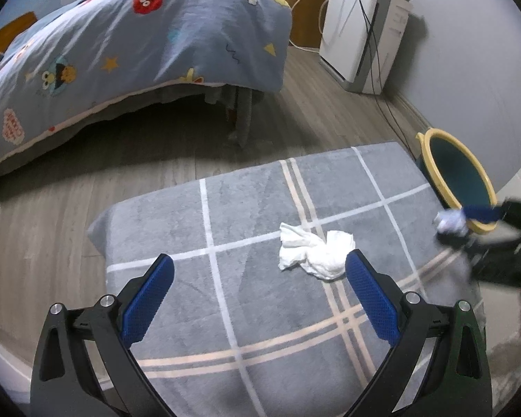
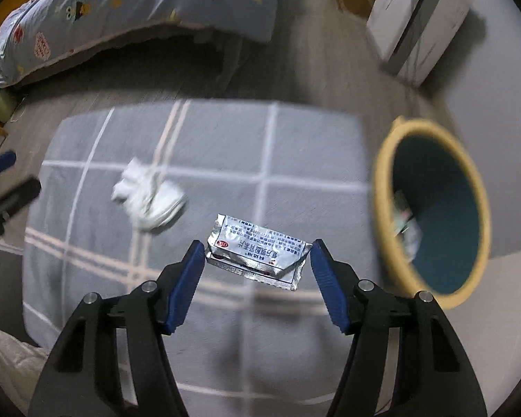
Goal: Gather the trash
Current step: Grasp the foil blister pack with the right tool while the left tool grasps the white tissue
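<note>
A crumpled white tissue (image 1: pixel 314 252) lies on the grey checked rug (image 1: pixel 253 208); it also shows in the right wrist view (image 2: pixel 147 198). My left gripper (image 1: pixel 260 271) is open and empty, its right fingertip just beside the tissue. My right gripper (image 2: pixel 258 252) is shut on a silver foil packet (image 2: pixel 257 252) and holds it above the rug, left of the yellow-rimmed teal bin (image 2: pixel 434 205). In the left wrist view the right gripper (image 1: pixel 451 220) is at the bin's (image 1: pixel 458 173) near rim with the packet.
A bed with a blue cartoon quilt (image 1: pixel 121 45) stands at the back left. A white appliance (image 1: pixel 361 31) with trailing cables stands by the wall at the back right. Some trash (image 2: pixel 406 222) lies inside the bin. Wood floor surrounds the rug.
</note>
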A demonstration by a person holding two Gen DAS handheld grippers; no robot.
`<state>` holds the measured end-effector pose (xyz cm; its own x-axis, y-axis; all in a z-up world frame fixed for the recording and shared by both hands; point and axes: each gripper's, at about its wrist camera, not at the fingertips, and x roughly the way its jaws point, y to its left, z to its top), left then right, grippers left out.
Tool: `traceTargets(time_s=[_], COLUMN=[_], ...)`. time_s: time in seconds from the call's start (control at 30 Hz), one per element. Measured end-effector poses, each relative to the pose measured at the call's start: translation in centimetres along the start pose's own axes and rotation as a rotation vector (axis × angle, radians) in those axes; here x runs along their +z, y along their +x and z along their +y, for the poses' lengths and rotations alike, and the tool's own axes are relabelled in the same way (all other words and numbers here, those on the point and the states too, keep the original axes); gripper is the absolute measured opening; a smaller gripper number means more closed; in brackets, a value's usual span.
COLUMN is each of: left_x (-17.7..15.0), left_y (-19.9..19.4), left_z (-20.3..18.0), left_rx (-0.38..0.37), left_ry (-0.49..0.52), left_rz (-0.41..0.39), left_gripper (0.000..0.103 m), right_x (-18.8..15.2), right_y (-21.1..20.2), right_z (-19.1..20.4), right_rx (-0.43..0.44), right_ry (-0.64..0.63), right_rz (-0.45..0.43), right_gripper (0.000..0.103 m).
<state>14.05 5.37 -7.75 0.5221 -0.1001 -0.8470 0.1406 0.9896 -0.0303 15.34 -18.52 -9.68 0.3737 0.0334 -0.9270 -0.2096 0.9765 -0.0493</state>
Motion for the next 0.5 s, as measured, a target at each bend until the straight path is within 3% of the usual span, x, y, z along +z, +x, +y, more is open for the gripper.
traceTargets(time_s=[0.2,0.5], left_x=[0.0,-1.7], left_y=[2.1,7.3], left_z=[-1.8,-5.3], left_rx=[0.013,-0.039], left_ry=[0.045,0.121], left_rz=[0.025,0.116], left_gripper=[0.098,0.098], right_x=[1.3,2.9], right_y=[0.5,1.1], right_z=[-3.3,-4.5], right_rx=[0.085,0.091], right_ry=[0.113,0.107], right_rz=[-0.007,-0.026], right_gripper=[0.063,0.063])
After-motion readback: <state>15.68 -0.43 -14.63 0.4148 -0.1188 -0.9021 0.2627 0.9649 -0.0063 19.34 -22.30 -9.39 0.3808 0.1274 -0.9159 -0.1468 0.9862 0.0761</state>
